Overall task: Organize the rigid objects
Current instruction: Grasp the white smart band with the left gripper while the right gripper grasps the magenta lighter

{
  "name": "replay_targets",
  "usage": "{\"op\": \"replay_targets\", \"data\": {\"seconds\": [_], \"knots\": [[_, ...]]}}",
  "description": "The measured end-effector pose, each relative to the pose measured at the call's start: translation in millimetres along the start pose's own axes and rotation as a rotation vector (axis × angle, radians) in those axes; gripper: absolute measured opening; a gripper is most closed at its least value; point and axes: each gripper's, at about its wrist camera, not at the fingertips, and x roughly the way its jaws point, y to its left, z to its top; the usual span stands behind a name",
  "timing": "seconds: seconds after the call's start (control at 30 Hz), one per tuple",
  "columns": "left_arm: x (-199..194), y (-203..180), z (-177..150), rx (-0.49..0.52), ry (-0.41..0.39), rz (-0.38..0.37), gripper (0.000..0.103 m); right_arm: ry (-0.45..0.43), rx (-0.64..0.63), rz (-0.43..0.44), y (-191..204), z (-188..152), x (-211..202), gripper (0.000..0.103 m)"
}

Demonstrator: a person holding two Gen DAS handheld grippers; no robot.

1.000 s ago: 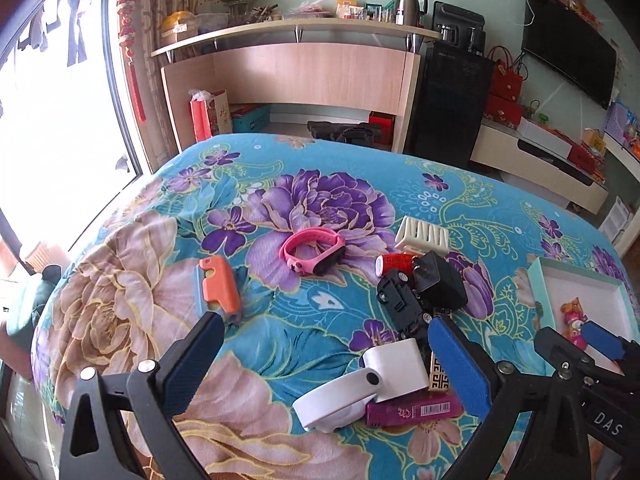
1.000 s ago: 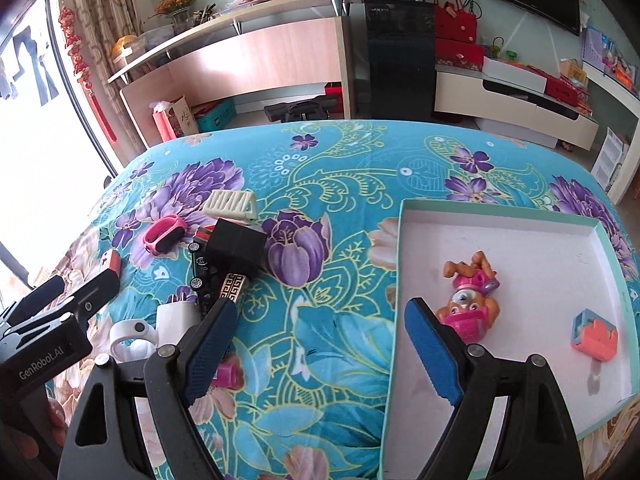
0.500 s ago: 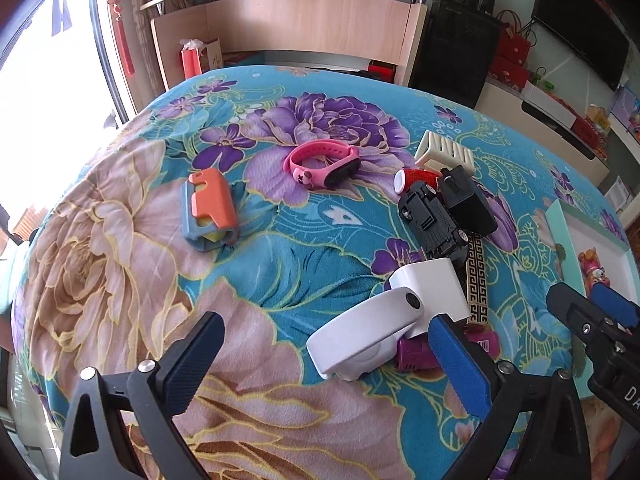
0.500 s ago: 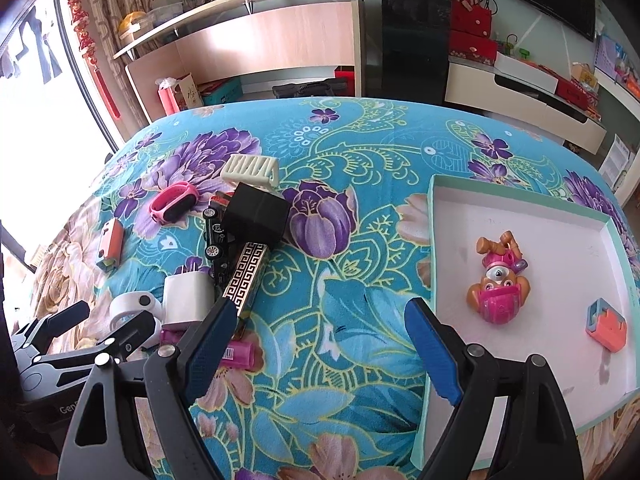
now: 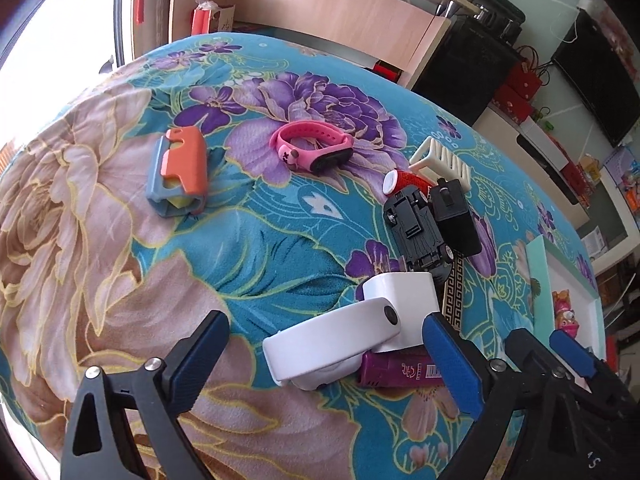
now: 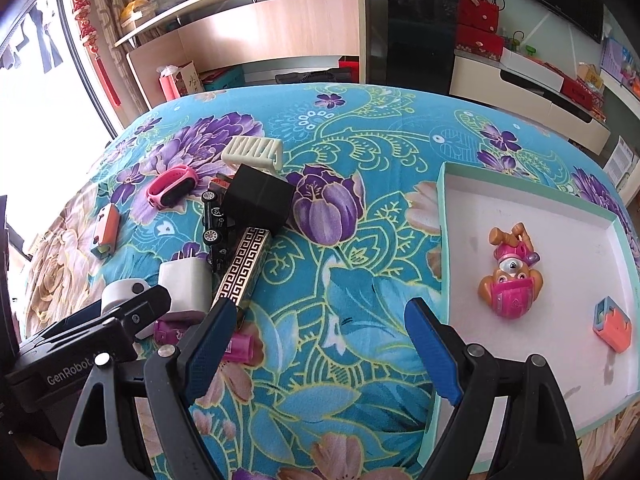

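Target for the left gripper [image 5: 324, 344] is the white curved case [image 5: 334, 340], lying on the flowered cloth [image 5: 248, 264] between the released jaws, which have just been closing slightly, pads not yet pressing; it leans on the white charger [image 5: 404, 292] and the purple tube [image 5: 400, 370]. We judge it light, stiff and smooth, so likely to slip, and would grip across its flat long sides near the middle. Right gripper [image 6: 320, 344] hangs released and empty beside the tray [image 6: 442, 240], where a toy pup [image 6: 510, 272] lies.
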Motion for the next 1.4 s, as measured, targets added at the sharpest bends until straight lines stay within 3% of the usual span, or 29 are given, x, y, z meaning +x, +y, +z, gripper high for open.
{"op": "replay_targets", "data": {"seconds": [0.1, 0.23, 0.37, 0.77, 1.13, 1.4], "knots": [[-1, -1, 0, 0.000, -0.004, 0.017, 0.088, 0.004, 0.000, 0.002, 0, 0, 1, 0.086], [-2, 5, 0, -0.040, -0.002, 0.000, 0.085, 0.005, 0.000, 0.003, 0, -1, 1, 0.086], [-4, 5, 0, -0.047, -0.001, -0.036, 0.068, 0.004, 0.000, 0.004, 0, -1, 1, 0.086], [-17, 11, 5, -0.044, -0.044, -0.034, 0.066, 0.028, -0.067, 0.043, 16, -4, 3, 0.086], [-35, 42, 14, -0.075, -0.106, 0.091, 0.065, 0.090, -0.137, 0.135, 56, -11, 13, 0.086], [-37, 50, 14, -0.086, -0.110, 0.094, 0.066, 0.120, -0.088, 0.149, 67, -13, 25, 0.086]]}}
